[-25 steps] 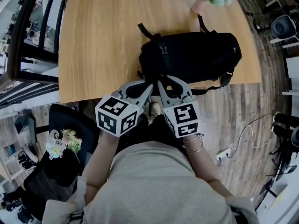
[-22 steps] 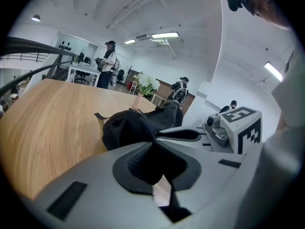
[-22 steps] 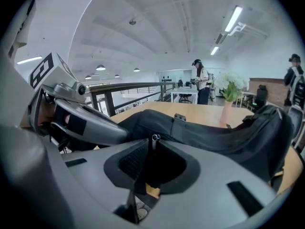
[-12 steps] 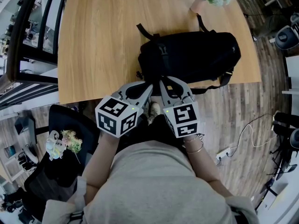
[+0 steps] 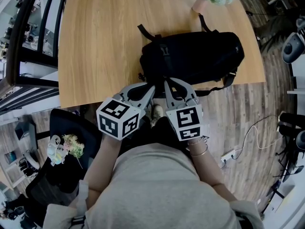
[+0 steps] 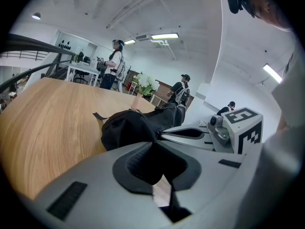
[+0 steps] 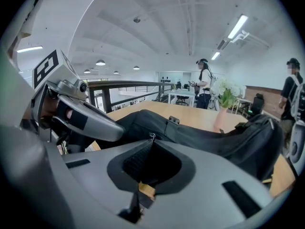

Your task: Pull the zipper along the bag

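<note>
Black fabric bag [image 5: 193, 56] on pale wooden tabletop [image 5: 100, 46]; at its 7 o'clock edge, left hand-held gripper [image 5: 154, 86] pinched closed, right hand-held gripper [image 5: 165, 81] nipping metal zipper pull [image 7: 151, 137]

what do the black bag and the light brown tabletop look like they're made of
Black soft-sided bag: probably woven synthetic fabric, matte; it sags and creases, with webbing straps. Light brown tabletop: wood or wood-look laminate, smooth satin finish; grain lines show, but which is unclear.

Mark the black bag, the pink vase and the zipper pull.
black bag [image 5: 200, 55]: head view, its top panel.
pink vase [image 5: 199, 5]: head view, its body.
zipper pull [image 7: 152, 136]: right gripper view, its metal loop.
</note>
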A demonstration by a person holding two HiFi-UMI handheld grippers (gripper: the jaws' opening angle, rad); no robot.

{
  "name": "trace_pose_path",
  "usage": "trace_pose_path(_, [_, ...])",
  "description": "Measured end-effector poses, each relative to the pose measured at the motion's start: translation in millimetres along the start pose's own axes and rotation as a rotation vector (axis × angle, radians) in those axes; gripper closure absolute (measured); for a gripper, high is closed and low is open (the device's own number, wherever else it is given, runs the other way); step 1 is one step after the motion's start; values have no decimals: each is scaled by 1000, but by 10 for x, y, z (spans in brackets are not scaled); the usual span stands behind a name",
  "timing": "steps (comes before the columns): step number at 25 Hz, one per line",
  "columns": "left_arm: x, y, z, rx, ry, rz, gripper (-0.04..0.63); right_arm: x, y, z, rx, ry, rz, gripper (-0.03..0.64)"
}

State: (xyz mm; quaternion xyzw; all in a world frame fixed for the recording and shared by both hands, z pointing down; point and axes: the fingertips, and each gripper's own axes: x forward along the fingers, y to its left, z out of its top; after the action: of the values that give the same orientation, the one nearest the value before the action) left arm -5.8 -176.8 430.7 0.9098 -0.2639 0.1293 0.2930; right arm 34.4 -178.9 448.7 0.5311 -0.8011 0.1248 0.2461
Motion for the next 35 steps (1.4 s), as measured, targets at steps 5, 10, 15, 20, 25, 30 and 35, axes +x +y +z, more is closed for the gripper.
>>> trace_pose_path(5, [-35, 56, 21, -1, -8, 6, 565, -7, 34, 53, 9, -16, 25, 607])
trace_pose_path(10, [-63, 136, 79, -5, -48, 38, 565, -39, -15, 85, 49, -23, 41, 607])
trace_pose_path(15, [-104, 203, 121, -17, -71, 52, 565, -52, -81, 112, 53, -13, 12, 607])
trace_pose_path(20, [-124, 245, 135, -36, -77, 40, 565, -88, -249, 65, 81, 9, -36, 607])
trace_pose_path(25, [-94, 269, 156, -44, -90, 38, 565, -88, -437, 32, 85, 16, -72, 607])
trace_pose_path(30, [-123, 329, 172, -56, -109, 74, 565, -145, -673, 12, 87, 16, -96, 607])
trace_pose_path(35, [-158, 380, 171, -79, -135, 144, 565, -208, -921, -9, 74, 21, -87, 607])
